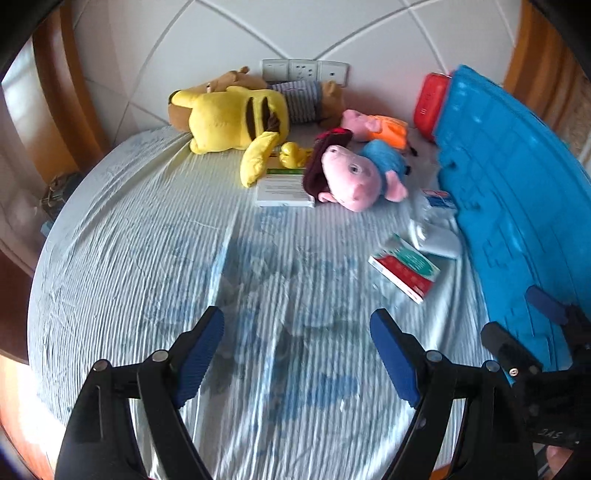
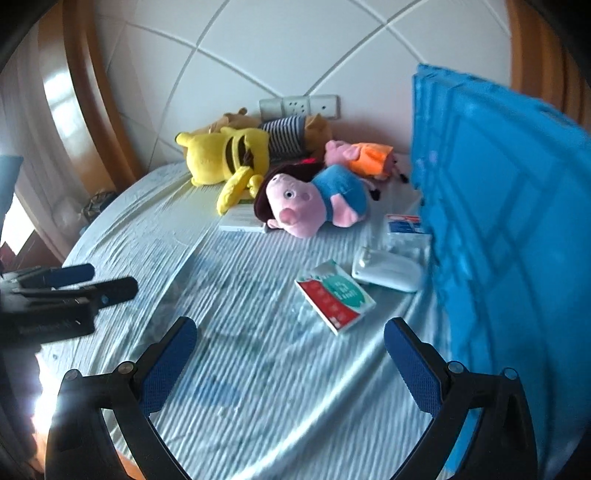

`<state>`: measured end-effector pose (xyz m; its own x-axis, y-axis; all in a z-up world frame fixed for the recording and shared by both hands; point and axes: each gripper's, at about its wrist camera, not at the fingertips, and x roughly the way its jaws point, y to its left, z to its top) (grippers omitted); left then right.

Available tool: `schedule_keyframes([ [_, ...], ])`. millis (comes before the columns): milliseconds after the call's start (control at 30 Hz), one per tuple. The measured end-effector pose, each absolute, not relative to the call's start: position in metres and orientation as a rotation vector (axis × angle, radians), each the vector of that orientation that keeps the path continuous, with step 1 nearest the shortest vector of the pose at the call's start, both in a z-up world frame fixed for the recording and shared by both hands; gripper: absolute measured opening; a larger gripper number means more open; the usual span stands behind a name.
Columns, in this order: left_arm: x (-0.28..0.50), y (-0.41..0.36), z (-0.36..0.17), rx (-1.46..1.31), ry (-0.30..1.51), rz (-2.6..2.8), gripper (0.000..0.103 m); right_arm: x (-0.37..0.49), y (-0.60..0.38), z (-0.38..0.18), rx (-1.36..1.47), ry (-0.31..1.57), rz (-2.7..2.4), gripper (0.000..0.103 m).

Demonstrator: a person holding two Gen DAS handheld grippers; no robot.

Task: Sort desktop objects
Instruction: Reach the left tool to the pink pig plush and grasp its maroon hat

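Plush toys [image 1: 351, 177], four; boxes [image 1: 404, 273], two; blue crate [image 1: 517, 206], one.

Plush toys [image 1: 351, 177], boxes [image 1: 404, 271] lie scattered (blue crate [image 1: 509, 192] right).

Pale blue striped cloth [image 1: 155, 236] covers the round table, filling the centre of both frames. White panelled wall [image 1: 288, 33] with curved seams at top. Wall socket plate [image 1: 304, 71] at upper centre. Wooden frame [image 1: 55, 85] along upper left edge. Small cluttered heap, unclear, at left [image 1: 55, 192].
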<state>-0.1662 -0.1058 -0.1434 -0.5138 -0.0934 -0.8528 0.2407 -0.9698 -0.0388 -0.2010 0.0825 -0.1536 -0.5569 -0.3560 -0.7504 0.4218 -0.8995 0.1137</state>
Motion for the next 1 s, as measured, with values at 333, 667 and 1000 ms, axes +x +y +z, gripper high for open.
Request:
schedule_keyframes([
  [333, -0.218, -0.149, -0.151, 1.406, 0.236, -2.537, 0.081, -0.267, 0.061, -0.158, 1.173, 0.07, -2.482, 0.103],
  [667, -0.291, -0.19, -0.15, 1.41, 0.185, -2.556, 0.081, -0.343, 0.036, -0.156, 1.254, -0.081, -2.55, 0.103],
  [1000, -0.413, -0.176, -0.182, 1.462, 0.177, -2.634, 0.081, -0.42, 0.04, -0.189, 1.367, -0.152, -2.567, 0.103],
])
